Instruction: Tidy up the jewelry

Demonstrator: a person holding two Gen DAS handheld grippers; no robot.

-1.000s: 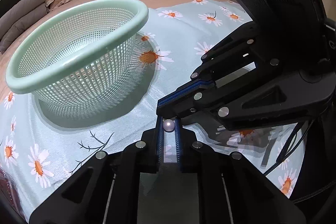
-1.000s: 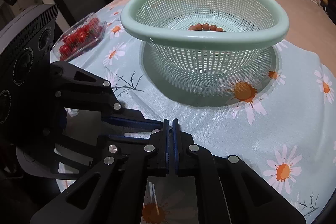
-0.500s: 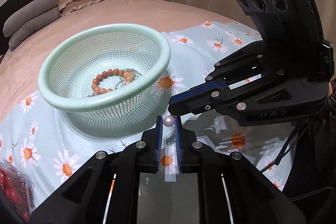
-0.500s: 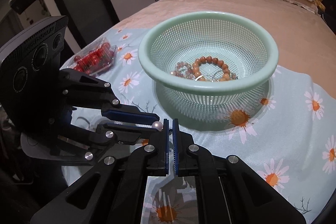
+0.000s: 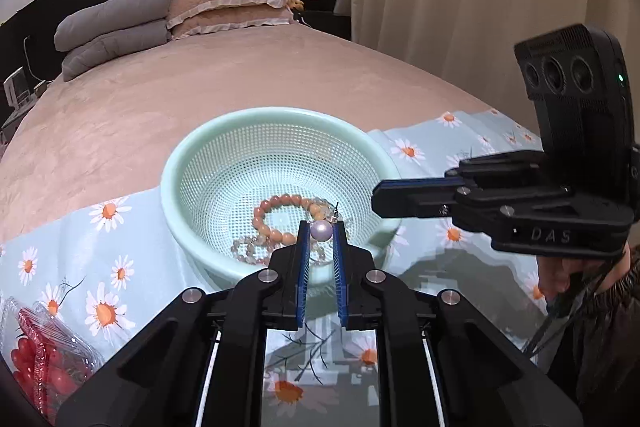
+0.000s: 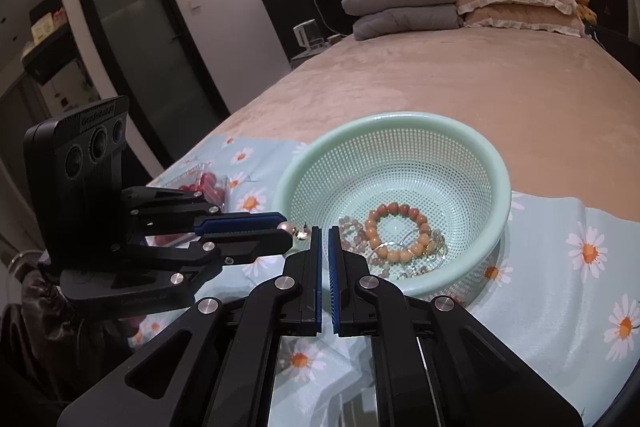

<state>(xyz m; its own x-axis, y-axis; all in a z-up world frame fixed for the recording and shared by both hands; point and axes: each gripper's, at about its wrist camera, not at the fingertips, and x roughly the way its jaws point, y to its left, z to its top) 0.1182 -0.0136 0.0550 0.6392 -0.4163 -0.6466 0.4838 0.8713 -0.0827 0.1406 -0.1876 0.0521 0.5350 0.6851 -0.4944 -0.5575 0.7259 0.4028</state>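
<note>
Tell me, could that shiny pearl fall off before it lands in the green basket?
Yes, it might. The left gripper pinches the round pearl only at the very fingertips, so it could slip out. From the right wrist view, it hangs near the basket rim, not clearly over the middle, so an early drop may land on the flowered cloth. Its thin post could also snag the bracelets or mesh.

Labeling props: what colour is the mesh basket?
Pale mint green basket, clearest in the left wrist view.

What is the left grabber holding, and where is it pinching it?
The left gripper holds a pearl earring, pinched by the pearl itself at the fingertips. The right gripper holds nothing.
</note>
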